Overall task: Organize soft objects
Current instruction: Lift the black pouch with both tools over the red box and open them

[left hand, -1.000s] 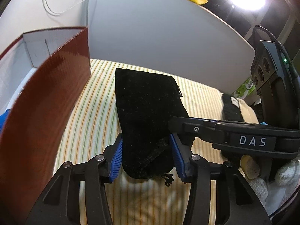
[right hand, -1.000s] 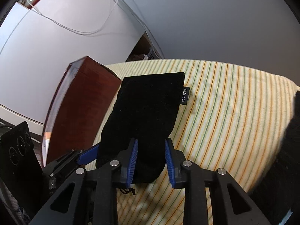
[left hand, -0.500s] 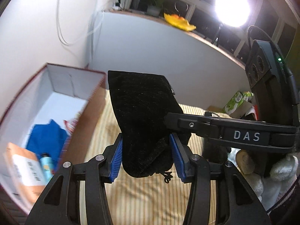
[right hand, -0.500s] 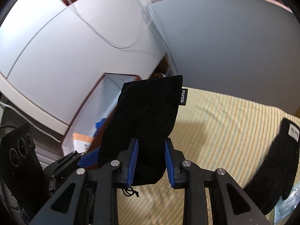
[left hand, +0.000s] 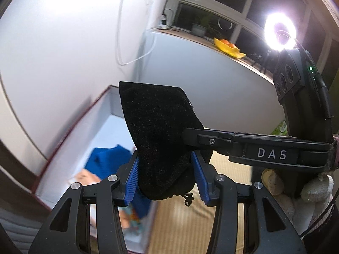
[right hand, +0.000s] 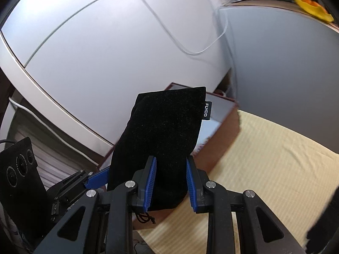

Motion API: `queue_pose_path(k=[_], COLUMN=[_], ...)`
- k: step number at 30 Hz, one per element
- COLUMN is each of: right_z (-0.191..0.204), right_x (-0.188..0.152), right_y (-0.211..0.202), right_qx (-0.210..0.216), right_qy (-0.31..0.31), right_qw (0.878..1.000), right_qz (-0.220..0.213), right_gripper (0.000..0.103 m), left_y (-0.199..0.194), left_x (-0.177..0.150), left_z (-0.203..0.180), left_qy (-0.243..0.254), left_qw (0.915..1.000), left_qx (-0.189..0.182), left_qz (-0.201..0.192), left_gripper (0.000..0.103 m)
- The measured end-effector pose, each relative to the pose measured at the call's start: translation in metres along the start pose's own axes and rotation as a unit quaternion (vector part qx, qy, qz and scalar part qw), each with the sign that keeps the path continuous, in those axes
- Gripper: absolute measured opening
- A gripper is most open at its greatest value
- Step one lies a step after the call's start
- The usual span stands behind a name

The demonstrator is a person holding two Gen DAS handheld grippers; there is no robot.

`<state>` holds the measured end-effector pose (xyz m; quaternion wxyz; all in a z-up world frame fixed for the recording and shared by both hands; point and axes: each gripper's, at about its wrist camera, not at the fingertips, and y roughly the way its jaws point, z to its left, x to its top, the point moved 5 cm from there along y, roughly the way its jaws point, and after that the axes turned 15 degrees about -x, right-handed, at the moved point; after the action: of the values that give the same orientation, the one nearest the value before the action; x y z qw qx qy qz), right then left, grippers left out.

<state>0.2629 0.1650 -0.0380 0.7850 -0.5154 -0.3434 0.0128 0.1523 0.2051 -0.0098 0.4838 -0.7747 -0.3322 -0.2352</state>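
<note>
Both jaws pinch the black velvet pouch (left hand: 159, 139): left gripper (left hand: 165, 177) and right gripper (right hand: 171, 181) hold its drawstring end, lifted over the box (left hand: 70, 139). Only the left view shows blue cloth (left hand: 108, 160) inside at 9 o'clock; the right shows the FLYCO tag (right hand: 206, 110) and striped bedsheet (right hand: 264, 169) at 3 o'clock.

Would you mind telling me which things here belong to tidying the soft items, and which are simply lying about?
Part of the job:
- black pouch, held by both the left claw and the right claw
- open box beside the bed, with a blue cloth already inside
- striped bedsheet

Just lying about:
- yellow dish on the sill
- ring lamp
- white cable on the wall
</note>
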Motion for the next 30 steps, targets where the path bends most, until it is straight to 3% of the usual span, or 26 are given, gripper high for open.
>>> queue_pose_path(k=[11,24,28,30], right_z=[0.031,0.036,0.031,0.025], right_x=[0.008,0.006,0.005,0.004], right_y=[0.054,0.069,0.062,0.056], right_qx=[0.004,-0.019,-0.036,-0.042], right_qy=[-0.01,-0.021,-0.025,-0.02], right_qw=[1.0,0.999,0.999,0.999], right_qz=[0.029,0.035,0.022,0.013], right_gripper=[0.025,0.026,0.044,0.047], left_y=[0.01,0.024,0.021,0.02], left_x=[0.001,-0.001,-0.003,-0.003], left_z=[0.045,0.067,0.067,0.066], left_qy=[-0.027,-0.047,-0.048,-0.047], left_qw=[0.9992,0.9973,0.9971,0.9971], left_qx=[0.023,0.048,0.052,0.052], left_qz=[0.016,0.03,0.03,0.029], left_gripper=[0.046,0.046,0.047,0.047])
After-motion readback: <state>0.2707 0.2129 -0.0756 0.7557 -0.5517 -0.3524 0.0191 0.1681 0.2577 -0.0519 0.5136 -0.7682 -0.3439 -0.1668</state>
